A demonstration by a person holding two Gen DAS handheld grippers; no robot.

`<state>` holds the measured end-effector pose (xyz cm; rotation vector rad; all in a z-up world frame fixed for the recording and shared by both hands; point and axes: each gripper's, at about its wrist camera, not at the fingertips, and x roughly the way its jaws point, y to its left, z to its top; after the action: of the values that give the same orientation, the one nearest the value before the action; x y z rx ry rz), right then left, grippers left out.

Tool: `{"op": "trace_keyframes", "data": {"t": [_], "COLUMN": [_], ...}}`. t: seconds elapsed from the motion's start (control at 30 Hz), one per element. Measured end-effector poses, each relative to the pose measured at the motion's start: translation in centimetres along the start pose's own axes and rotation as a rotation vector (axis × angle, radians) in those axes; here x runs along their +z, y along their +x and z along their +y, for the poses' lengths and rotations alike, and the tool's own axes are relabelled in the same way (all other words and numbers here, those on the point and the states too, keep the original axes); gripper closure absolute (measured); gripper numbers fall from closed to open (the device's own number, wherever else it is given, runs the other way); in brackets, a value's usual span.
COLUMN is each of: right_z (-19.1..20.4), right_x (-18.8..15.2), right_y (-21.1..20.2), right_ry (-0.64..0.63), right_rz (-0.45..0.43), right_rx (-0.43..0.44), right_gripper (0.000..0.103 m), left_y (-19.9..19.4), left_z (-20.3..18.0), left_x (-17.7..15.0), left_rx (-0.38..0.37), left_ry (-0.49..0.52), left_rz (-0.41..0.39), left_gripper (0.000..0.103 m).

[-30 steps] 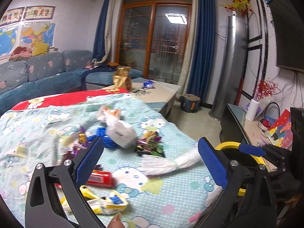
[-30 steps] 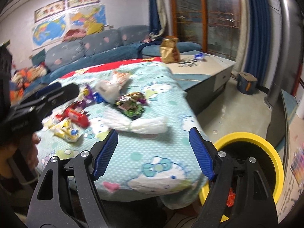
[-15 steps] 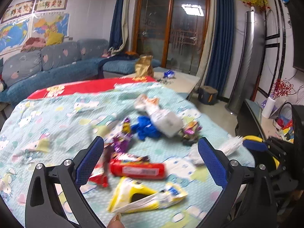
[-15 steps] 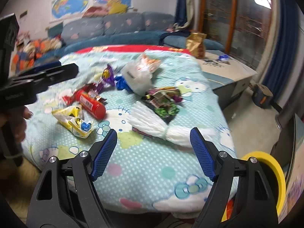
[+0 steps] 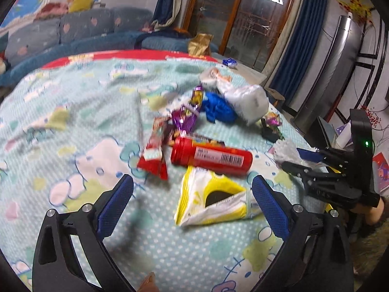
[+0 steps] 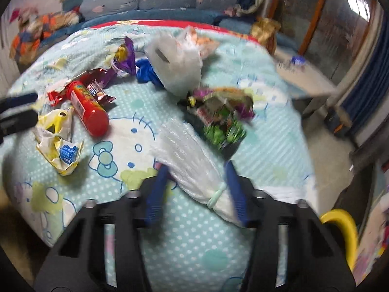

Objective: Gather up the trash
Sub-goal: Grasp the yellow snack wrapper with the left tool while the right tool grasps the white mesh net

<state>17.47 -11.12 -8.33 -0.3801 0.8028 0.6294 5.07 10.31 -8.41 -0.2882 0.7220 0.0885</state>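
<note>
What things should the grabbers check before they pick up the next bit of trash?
1. Right gripper fingers around the white tied bag: ok.
2. Fingers squeezing that bag firmly: cannot tell, blurry.
3. Left gripper open: ok.
4. Yellow wrapper lying between the left fingers: ok.
5. Red tube outside the left fingers: ok.
6. Yellow bin close by: ok, only its rim shows.

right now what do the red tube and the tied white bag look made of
Red tube: looks like smooth, glossy plastic, with a soft sheen and a printed barcode label. Tied white bag: thin translucent plastic film, finely crinkled, cinched by a pale band.
</note>
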Motion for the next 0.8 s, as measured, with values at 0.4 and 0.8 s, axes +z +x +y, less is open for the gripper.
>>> {"op": "trace_keyframes", "data": {"t": [0.4,0.8], "right_z": [-1.0,-0.7], "right_x": [-1.9,-2.5], "right_y": [-3.3,-5.3], "right_ry": [0.122,0.14], "right_rz": [-0.056,-0.092], "right_rx": [0.109,0.14], "right_gripper": [0.087,0.087], "left_y": [1.4,-0.2], "left_z": [0.1,-1.4], "left_x": [-1.1,-0.3], "left_rx": [-0.072,-0.094], "left_ry": [-0.08,-0.028], "left_rz": [0.079,0.041], "left_gripper": [0.045,0.089]}}
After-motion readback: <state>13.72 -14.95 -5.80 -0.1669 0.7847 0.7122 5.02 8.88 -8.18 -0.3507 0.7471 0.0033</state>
